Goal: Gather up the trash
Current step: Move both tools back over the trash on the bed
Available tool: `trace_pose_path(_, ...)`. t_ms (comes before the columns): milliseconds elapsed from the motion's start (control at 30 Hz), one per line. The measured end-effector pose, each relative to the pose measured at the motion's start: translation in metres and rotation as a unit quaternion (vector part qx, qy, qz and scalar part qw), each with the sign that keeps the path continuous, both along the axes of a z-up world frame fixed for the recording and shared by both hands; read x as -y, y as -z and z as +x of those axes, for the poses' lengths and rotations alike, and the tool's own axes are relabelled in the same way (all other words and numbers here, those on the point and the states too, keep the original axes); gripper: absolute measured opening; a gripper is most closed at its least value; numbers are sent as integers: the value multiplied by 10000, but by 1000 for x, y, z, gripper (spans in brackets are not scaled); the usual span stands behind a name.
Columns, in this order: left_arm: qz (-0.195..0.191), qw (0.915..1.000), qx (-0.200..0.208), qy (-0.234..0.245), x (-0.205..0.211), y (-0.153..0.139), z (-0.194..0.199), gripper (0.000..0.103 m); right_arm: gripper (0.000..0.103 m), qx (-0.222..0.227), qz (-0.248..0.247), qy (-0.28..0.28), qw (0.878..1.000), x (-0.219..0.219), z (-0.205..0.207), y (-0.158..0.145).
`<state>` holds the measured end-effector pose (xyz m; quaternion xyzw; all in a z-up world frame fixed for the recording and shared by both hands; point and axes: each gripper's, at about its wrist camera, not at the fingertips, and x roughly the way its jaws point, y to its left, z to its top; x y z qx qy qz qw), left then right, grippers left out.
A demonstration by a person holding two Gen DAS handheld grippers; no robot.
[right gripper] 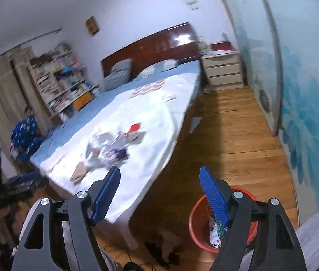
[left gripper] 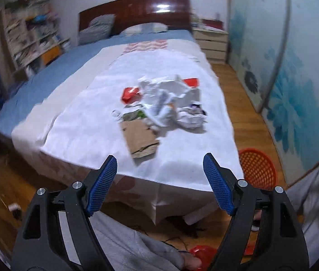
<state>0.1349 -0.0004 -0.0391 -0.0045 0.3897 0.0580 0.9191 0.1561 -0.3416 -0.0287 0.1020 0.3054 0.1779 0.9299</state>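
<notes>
Pile of crumpled white paper, red wrappers and brown cardboard trash [left gripper: 159, 103] lies on white-sheeted bed [left gripper: 87, 135], well beyond both fingers. Left gripper [left gripper: 160, 164] fingers wide apart, empty. Right gripper [right gripper: 159, 176] likewise, above red mesh plastic basket [right gripper: 195, 228].

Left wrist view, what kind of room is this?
Most likely a home bedroom: a bed with a dark wooden headboard and pillows, a drawer nightstand beside it, and a cluttered bookshelf along the wall.
</notes>
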Motion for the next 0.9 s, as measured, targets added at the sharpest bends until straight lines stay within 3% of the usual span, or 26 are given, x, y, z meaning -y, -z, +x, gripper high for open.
trace_pose_path(233, -415, 9989, -17, -212, -21, 14, -8, 79, 74, -165, -480, -635, 9967, -74, 50, 11)
trace_pose_path(333, -571, 9980, -96, -256, -27, 25, -14, 79, 73, -170, -775, -1068, 9911, -122, 85, 25)
trace_pose_path(467, -756, 9965, -141, -321, -34, 30, -19, 78, 68, -514, -1061, -1644, 9793, -197, 133, 51)
trace_pose_path(600, -887, 9953, -143, -373, -42, 33, -19, 78, 55, -1031, -1133, -1682, 9738, -236, 171, 88)
trace_pose_path(733, -1036, 9935, -158, -452, -52, 37, -18, 78, 21, -1273, -865, -1654, 9741, -250, 184, 103)
trace_pose_path(900, -1496, 9874, -150, -487, -70, 43, 2, 82, 13, -1162, -428, -1849, 9749, -243, 170, 90)
